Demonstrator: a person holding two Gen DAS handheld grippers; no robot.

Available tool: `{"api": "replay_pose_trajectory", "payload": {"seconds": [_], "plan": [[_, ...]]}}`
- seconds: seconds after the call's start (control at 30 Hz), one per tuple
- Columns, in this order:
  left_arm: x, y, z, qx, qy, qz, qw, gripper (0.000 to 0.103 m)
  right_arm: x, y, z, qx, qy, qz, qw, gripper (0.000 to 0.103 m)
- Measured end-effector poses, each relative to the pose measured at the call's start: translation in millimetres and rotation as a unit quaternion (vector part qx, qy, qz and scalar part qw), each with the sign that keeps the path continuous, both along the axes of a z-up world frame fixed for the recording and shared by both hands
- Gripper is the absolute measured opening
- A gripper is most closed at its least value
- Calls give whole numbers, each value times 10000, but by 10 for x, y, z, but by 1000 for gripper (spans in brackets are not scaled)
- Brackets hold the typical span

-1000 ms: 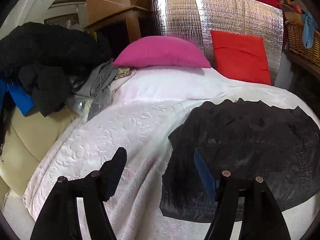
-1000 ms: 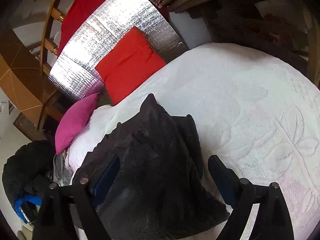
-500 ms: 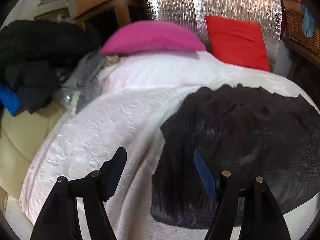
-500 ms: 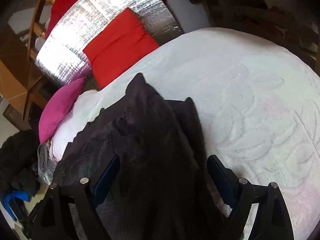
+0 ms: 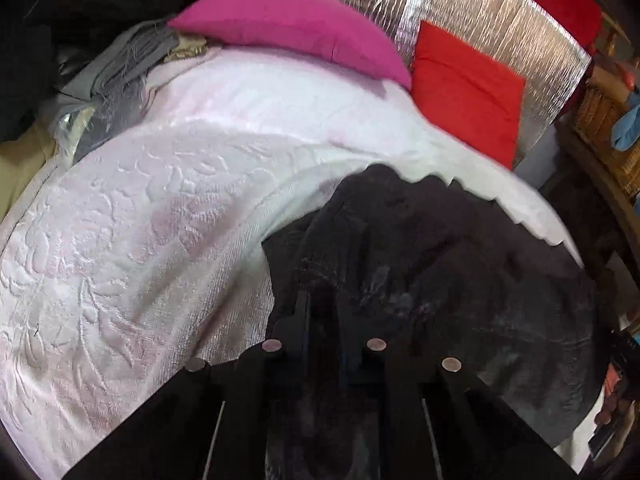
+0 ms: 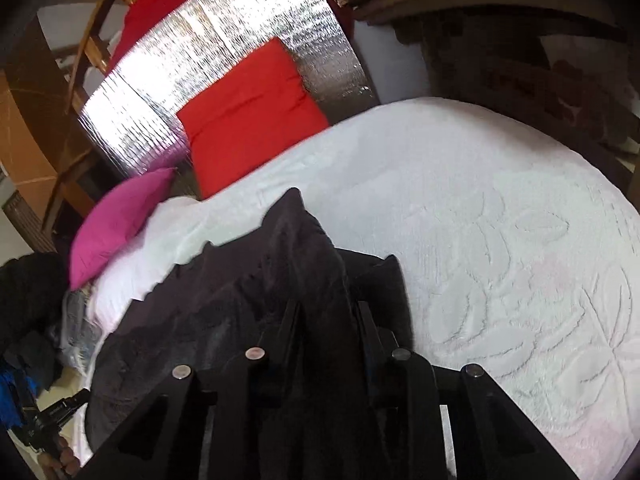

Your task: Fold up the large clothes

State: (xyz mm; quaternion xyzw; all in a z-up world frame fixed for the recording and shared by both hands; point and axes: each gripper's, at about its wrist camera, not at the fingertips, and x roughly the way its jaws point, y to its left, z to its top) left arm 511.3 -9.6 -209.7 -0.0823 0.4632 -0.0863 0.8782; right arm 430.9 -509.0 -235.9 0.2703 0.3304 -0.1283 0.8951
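Both grippers have dropped onto the dark garment [image 5: 460,264]! Left gripper [image 5: 322,320] pinched tight on its edge; right gripper [image 6: 328,320] closing around a raised fold.

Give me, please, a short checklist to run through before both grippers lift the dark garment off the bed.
1. Left gripper shut on dark garment: ok.
2. Right gripper jaws closing, fabric between them: ok.
3. Grip firm enough to lift: cannot tell.
4. White bedspread not caught in either grip: cannot tell.
5. Bed beside the garment free for folding: ok.
6. Pink cushion and red cushion apart from the garment: ok.
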Motion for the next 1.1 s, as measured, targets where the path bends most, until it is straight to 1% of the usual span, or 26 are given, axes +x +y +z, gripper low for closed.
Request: {"api": "replay_pose_trajectory", "payload": {"seconds": [0.03, 0.07, 0.1, 0.17, 0.2, 0.23, 0.27, 0.3, 0.33, 0.37, 0.4, 0.43, 0.47, 0.57, 0.83, 1.1], "plan": [[28, -11, -56, 56, 111, -29, 9999, 12, 27, -37, -60, 26, 150, -34, 9999, 28], [49, -17, -88, 85, 152, -11, 9998, 12, 59, -82, -150, 197, 337, -7, 9992, 28], [50, -21, -102, 87, 167, 25, 9998, 12, 62, -132, -219, 442, 417, 1, 9982, 29], [29, -46, -50, 129, 167, 65, 9998, 16, 28, -180, -222, 681, 379, -28, 9970, 30], [9, -59, -17, 164, 151, 59, 9997, 24, 12, -196, -188, 758, 385, -19, 9964, 30], [-38, -86, 42, 210, 67, 42, 9997, 38, -11, -211, -145, 853, 362, -2, 9957, 34], [-79, -94, 77, 256, -8, 50, 9997, 49, -47, -225, -102, 952, 275, 22, 9951, 40], [-117, -114, 119, 355, -85, 86, 9993, 70, -95, -228, -74, 1005, 178, 38, 9948, 66], [-180, -143, 183, 569, -263, 167, 9979, 76, -146, -237, -32, 1043, 25, 38, 9945, 90], [-222, -157, 229, 705, -411, 181, 9965, 76, -211, -246, 17, 1028, -180, -8, 9945, 92], [-252, -165, 265, 824, -517, 174, 9951, 76, -286, -256, 69, 975, -387, -67, 9945, 92], [-299, -187, 313, 994, -646, 167, 9928, 76, -311, -260, 99, 966, -465, -53, 9942, 92], [-329, -192, 337, 1062, -715, 173, 9916, 76, -323, -265, 122, 1001, -507, 8, 9937, 92], [-373, -147, 392, 1188, -898, 214, 9886, 76, -360, -258, 137, 1070, -492, 31, 9930, 92], [-458, -31, 509, 1358, -1221, 325, 9826, 76, -267, -122, 157, 920, -473, -68, 9946, 92], [-467, 40, 509, 1503, -1299, 430, 9791, 76, -214, -70, 133, 1061, -533, -98, 9929, 92]]}}
